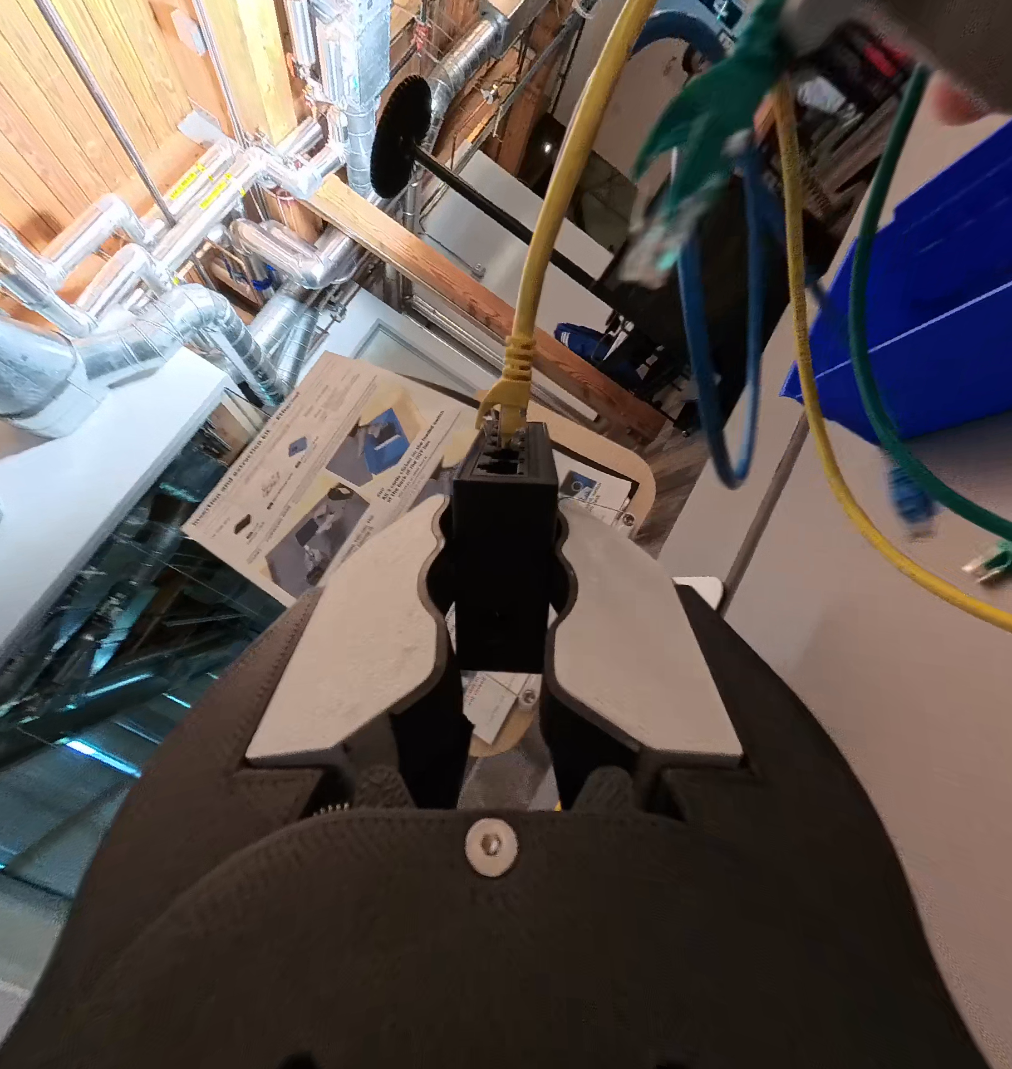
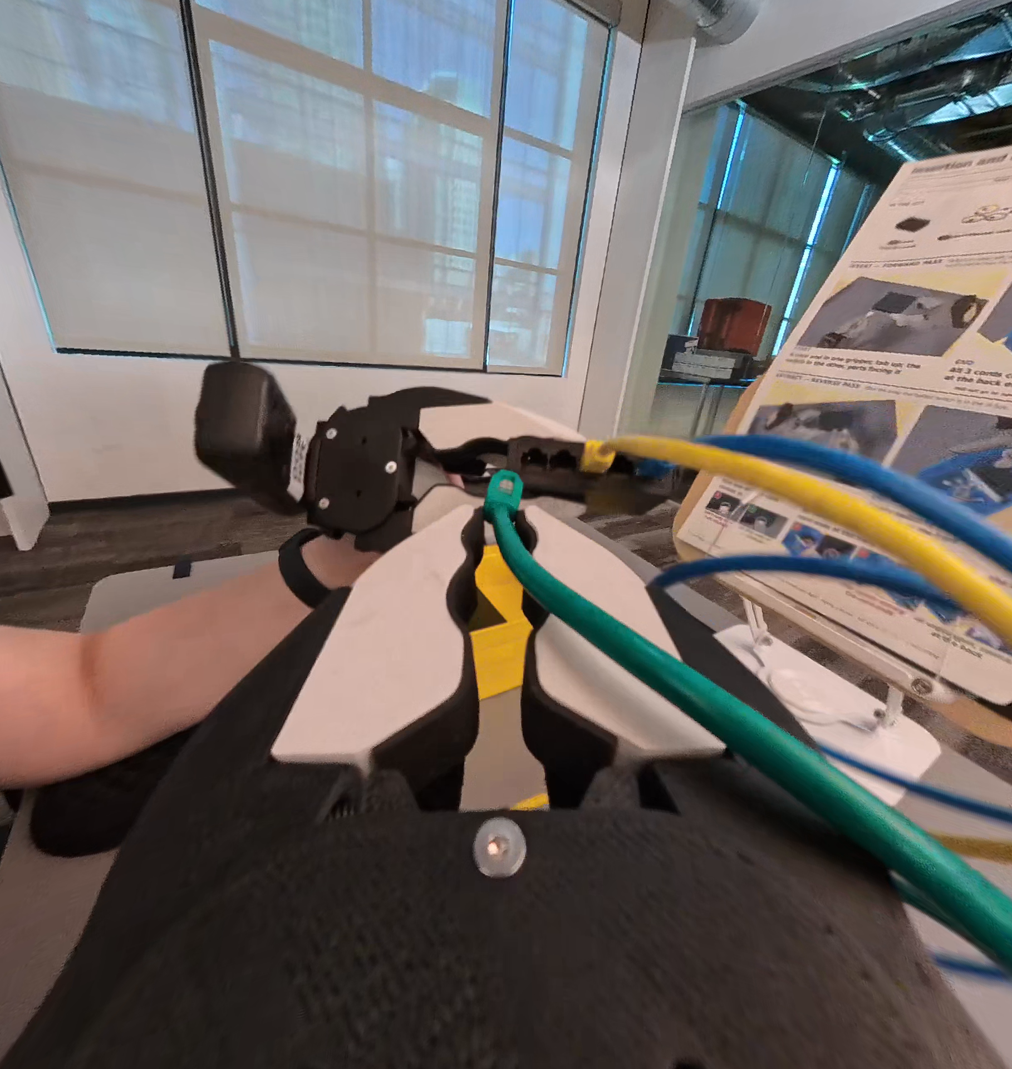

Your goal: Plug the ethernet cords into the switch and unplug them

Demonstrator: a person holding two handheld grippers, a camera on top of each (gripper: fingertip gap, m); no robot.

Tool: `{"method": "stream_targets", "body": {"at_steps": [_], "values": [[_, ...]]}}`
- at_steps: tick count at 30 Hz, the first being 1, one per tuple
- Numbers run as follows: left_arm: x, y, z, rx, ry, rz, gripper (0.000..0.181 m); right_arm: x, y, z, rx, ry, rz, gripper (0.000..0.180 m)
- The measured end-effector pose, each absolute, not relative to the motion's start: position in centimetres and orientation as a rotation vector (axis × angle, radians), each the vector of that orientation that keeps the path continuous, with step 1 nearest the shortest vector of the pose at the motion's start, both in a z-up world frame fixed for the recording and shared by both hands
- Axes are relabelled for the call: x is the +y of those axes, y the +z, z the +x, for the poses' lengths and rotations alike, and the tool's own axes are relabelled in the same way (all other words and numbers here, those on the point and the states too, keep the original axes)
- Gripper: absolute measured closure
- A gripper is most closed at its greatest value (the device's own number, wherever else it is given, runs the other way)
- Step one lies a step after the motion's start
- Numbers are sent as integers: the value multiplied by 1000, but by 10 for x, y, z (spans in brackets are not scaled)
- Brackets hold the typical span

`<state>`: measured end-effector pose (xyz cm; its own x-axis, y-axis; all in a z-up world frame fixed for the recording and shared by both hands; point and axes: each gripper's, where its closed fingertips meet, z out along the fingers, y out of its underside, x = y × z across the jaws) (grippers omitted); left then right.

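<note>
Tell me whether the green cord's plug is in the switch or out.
Out. The green plug sits in the right gripper, short of the switch.

The switch [image 1: 502, 555] looks like matt black plastic, and the gripper pads [image 1: 370, 625] have a pale, slightly grainy finish. The yellow cord [image 1: 556, 191] has a smooth rubbery jacket. Up top, the pipes [image 1: 145, 243] are shiny crinkled foil over plain wood planks [image 1: 41, 75]. The bin [image 1: 943, 324] is glossy blue plastic.

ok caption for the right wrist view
right claw gripping green cord, facing switch with yellow cord plugged in
</note>
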<state>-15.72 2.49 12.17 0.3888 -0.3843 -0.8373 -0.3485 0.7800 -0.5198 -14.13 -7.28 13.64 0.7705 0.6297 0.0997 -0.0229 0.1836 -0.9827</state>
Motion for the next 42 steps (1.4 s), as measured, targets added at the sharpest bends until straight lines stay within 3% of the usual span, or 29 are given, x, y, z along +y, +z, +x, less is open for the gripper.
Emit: {"method": "stream_targets", "body": {"at_steps": [26, 42], "values": [[25, 116, -152, 1254, 161, -701, 153, -24, 133, -154, -799, 391, -1368, 169], [2, 108, -139, 1303, 197, -616, 154, -30, 121, -140, -807, 639, -1400, 169]]}}
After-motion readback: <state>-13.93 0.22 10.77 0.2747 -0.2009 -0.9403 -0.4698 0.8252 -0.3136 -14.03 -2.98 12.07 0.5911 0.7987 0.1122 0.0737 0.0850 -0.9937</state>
